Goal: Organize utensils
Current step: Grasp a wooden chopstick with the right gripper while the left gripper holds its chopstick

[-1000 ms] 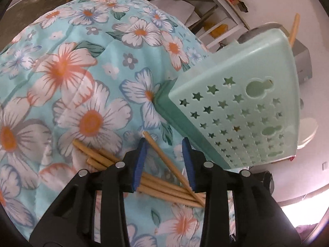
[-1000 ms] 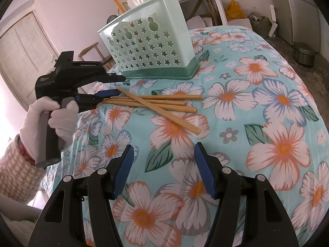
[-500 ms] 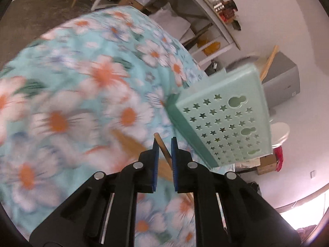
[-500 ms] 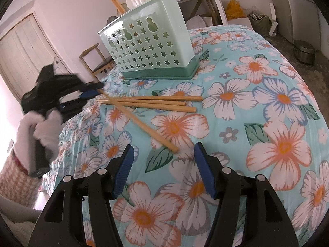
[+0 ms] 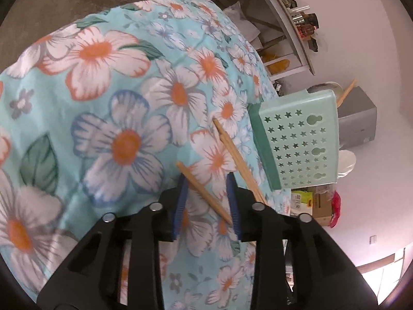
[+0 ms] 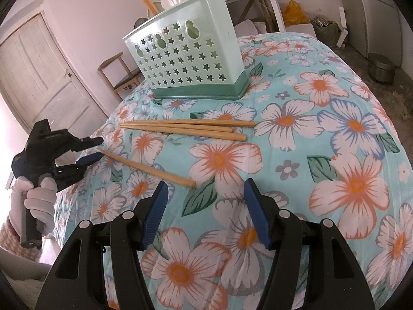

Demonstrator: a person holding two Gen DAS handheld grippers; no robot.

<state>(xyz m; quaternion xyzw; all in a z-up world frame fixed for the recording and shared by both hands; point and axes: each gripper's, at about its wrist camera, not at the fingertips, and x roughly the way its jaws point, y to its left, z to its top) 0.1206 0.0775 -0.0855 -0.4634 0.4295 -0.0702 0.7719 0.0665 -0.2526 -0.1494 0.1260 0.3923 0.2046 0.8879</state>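
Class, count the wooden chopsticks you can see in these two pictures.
5: three chopsticks lie together before the basket, one lone chopstick lies nearer, one standing chopstick in the basket; more may hide inside.

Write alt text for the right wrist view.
Open right tongs hover over a floral tablecloth, just short of a lone wooden chopstick. Three more chopsticks lie before a mint star-cut utensil basket; the open left tongs sit at the lone chopstick's far tip.

Your left tongs [image 5: 207,196] hide the lone chopstick's [image 5: 204,191] near tip. The basket's [image 6: 185,59] inside is out of sight. Shelf clutter [image 5: 304,23] stays too small to identify.
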